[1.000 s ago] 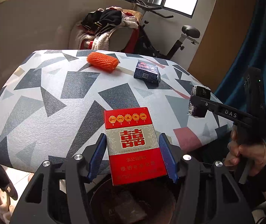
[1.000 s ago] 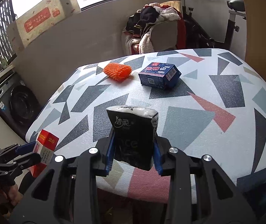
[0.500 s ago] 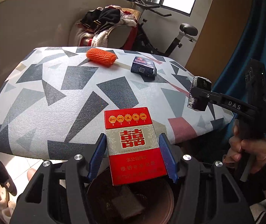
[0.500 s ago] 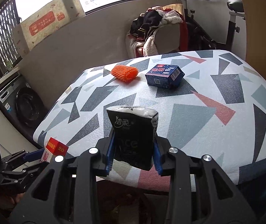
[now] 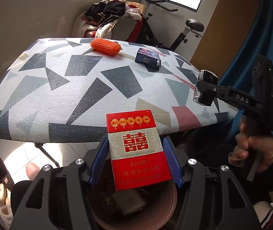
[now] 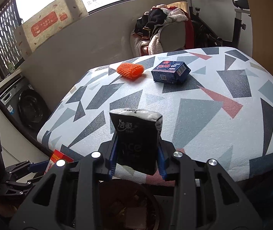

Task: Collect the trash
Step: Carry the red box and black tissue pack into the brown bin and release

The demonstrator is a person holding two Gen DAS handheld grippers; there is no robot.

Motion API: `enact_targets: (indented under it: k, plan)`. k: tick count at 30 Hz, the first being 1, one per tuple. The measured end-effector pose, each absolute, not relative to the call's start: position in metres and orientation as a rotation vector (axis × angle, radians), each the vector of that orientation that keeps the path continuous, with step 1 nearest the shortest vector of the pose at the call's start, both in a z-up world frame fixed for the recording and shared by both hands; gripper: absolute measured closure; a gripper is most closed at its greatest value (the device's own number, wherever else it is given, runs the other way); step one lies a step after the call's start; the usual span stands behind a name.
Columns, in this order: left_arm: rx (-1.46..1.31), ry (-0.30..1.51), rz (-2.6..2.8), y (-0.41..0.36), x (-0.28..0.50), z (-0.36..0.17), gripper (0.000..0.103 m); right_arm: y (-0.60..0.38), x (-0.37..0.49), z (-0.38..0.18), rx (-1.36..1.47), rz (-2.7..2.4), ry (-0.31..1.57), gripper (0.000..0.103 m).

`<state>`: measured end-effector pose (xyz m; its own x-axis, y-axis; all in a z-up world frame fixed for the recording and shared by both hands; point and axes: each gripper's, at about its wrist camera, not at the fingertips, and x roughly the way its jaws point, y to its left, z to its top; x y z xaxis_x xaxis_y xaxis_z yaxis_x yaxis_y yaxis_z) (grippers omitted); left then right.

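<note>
Trash in both grippers: our left gripper (image 5: pixel 136 160) pinches a stiff, light cigarette pack (image 5: pixel 136 151) by its sides above the bin (image 5: pixel 167 209); our right gripper (image 6: pixel 136 155) squeezes a soft tissue packet (image 6: pixel 136 140) over that bin's rim.

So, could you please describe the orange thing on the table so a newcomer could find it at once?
On the table with the triangle-patterned cover, look to the far edge. The orange foam net lies there, left of the dark blue box; it alone is soft, ribbed and bright orange.
</note>
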<state>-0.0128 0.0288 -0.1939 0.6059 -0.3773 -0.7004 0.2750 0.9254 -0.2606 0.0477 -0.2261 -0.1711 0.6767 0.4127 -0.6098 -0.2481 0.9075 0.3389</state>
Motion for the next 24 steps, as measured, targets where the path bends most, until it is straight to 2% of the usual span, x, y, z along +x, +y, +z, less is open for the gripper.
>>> enact_targets:
  k: [1,3,11,24]
  plan:
    - [-0.136,0.839,-0.38,0.029,-0.013,-0.193,0.041,-0.225,0.047,-0.172,0.236,0.377,0.742,0.067]
    - [-0.143,0.82,-0.369,0.033,-0.015,-0.189,0.029,-0.223,0.044,-0.173,0.231,0.382,0.746,0.066]
    - [-0.153,0.737,-0.28,0.057,-0.012,-0.166,0.012,-0.201,0.027,-0.191,0.209,0.429,0.808,0.067]
    - [-0.17,0.715,-0.186,0.089,-0.012,-0.163,0.009,-0.147,0.007,-0.237,0.106,0.528,0.983,0.066]
